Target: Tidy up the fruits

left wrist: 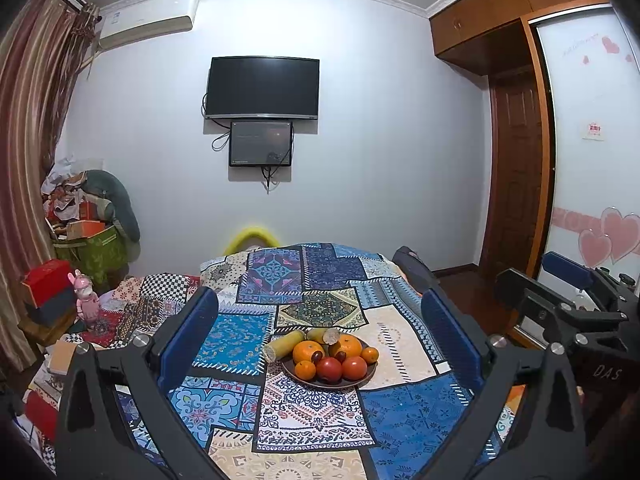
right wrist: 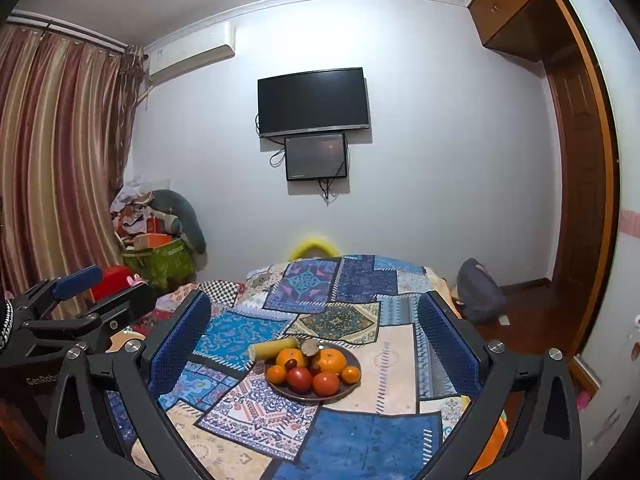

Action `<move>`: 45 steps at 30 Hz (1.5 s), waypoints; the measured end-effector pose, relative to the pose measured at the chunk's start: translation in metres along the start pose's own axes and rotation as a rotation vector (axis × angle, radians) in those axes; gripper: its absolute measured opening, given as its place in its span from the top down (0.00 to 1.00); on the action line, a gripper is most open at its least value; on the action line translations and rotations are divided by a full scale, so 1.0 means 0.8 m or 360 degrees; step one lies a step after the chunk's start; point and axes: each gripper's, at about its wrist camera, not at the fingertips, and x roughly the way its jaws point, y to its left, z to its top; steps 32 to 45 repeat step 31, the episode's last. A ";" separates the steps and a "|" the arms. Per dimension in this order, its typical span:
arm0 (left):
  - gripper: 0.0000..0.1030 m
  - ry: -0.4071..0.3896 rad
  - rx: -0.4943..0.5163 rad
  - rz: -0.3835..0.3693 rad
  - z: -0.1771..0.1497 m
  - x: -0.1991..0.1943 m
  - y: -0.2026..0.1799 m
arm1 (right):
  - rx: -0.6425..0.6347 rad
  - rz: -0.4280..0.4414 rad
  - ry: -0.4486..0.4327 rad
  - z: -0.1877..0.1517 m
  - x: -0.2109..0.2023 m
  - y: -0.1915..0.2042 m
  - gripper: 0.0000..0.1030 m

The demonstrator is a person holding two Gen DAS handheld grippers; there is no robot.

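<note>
Left wrist view: the left tongs [left wrist: 320, 320] gape wide, empty; the dark round plate [left wrist: 370, 376] of oranges and tomatoes sits dead ahead on the patchwork-covered surface [left wrist: 400, 412].

Right wrist view: the right tongs [right wrist: 316, 320], likewise apart, face the plate [right wrist: 354, 354] about equally near.

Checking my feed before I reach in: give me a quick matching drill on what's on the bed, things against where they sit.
Things:
1. yellow corn piece
2. two red tomatoes
3. small dark fruit
4. left tongs

Places:
A. near edge of the plate
B. hovering open, short of the plate
C. hanging over the plate's far left rim
D. tucked between the oranges

Pairs: 1-C, 2-A, 3-D, 4-B
</note>
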 end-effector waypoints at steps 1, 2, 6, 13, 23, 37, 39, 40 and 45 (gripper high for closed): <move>0.00 -0.0002 0.0002 0.0001 0.000 0.000 0.001 | -0.0001 -0.0002 -0.0002 0.000 0.000 0.000 0.00; 0.00 -0.0003 0.0003 0.0002 0.000 0.000 0.001 | -0.0001 -0.0002 -0.0002 0.000 -0.001 0.000 0.00; 0.00 -0.0001 0.0013 -0.0003 0.000 0.002 -0.001 | 0.0010 0.0004 -0.0001 -0.001 0.000 0.000 0.00; 0.00 0.0009 0.0013 -0.0012 -0.002 0.006 -0.001 | 0.0020 0.0003 -0.0007 0.000 -0.001 -0.001 0.00; 0.00 0.0041 -0.0032 -0.0043 -0.003 0.013 0.006 | 0.0007 -0.0011 0.0001 0.000 0.000 0.002 0.00; 0.00 0.0054 -0.0046 -0.0051 -0.003 0.015 0.009 | 0.0012 -0.0012 0.0020 -0.001 0.004 0.002 0.00; 0.00 0.0054 -0.0046 -0.0051 -0.003 0.015 0.009 | 0.0012 -0.0012 0.0020 -0.001 0.004 0.002 0.00; 0.00 0.0054 -0.0046 -0.0051 -0.003 0.015 0.009 | 0.0012 -0.0012 0.0020 -0.001 0.004 0.002 0.00; 0.00 0.0054 -0.0046 -0.0051 -0.003 0.015 0.009 | 0.0012 -0.0012 0.0020 -0.001 0.004 0.002 0.00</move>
